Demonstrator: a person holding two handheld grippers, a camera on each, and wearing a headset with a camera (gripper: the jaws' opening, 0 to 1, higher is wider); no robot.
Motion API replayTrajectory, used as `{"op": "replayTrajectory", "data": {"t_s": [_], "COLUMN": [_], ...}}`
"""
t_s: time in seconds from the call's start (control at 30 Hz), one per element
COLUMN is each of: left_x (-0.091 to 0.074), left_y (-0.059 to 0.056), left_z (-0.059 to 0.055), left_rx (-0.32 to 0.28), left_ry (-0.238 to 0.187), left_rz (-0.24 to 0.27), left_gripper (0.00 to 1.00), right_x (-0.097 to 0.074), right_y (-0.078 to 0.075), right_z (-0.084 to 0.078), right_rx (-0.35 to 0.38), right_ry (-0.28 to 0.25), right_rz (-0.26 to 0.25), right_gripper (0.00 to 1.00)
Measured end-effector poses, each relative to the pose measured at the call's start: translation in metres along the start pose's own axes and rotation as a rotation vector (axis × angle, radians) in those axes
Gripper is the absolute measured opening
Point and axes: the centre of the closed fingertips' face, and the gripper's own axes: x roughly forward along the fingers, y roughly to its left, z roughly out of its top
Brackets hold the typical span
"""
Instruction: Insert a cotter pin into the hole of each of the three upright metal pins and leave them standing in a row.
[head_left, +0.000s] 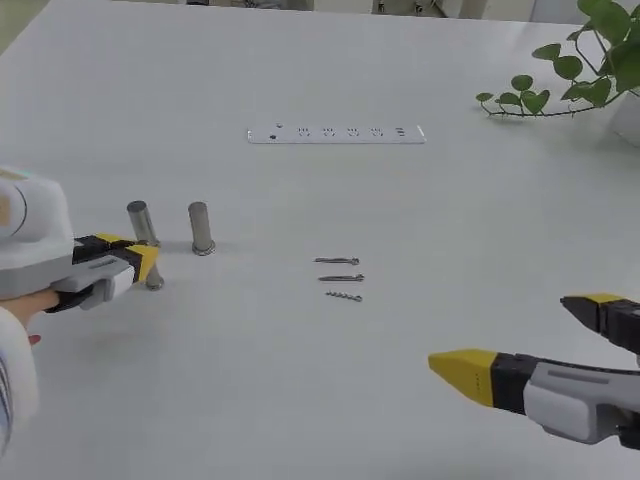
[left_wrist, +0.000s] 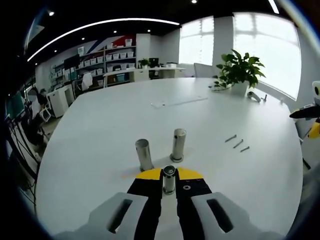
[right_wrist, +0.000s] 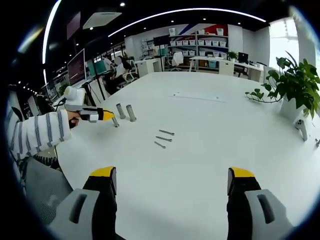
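The left gripper pinches the nearest metal pin upright at the table's left. A second pin and third pin stand just beyond. The right gripper hovers spread wide, near right. Three cotter pins lie mid-table.

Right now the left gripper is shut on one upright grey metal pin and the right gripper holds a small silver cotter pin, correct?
No. The left gripper is shut on one upright grey metal pin, but the right gripper is open and empty: the right gripper view shows three small silver cotter pins lying on the white table.
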Motion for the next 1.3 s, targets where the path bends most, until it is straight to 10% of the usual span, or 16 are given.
{"op": "replayTrajectory", "data": {"t_s": [0.43, 0.9, 1.3], "left_x": [-0.007, -0.027, -0.037], "left_y": [-0.014, -0.068, -0.114], "left_z": [0.002, 0.022, 0.014], "left_rx": [0.058, 0.176, 0.315], "left_ry": [-0.007, -0.077, -0.054], "left_rz": [-0.045, -0.241, -0.403], "left_gripper": [0.05, 0.05, 0.05], "right_x": [-0.002, -0.006, -0.009], "right_y": [-0.001, 0.005, 0.007], "right_z": [0.004, 0.006, 0.006], "right_rx": [-0.001, -0.006, -0.015], "right_ry": [-0.014, -0.033, -0.040], "right_rz": [-0.001, 0.009, 0.013], "right_gripper": [0.90, 0.90, 0.90]}}
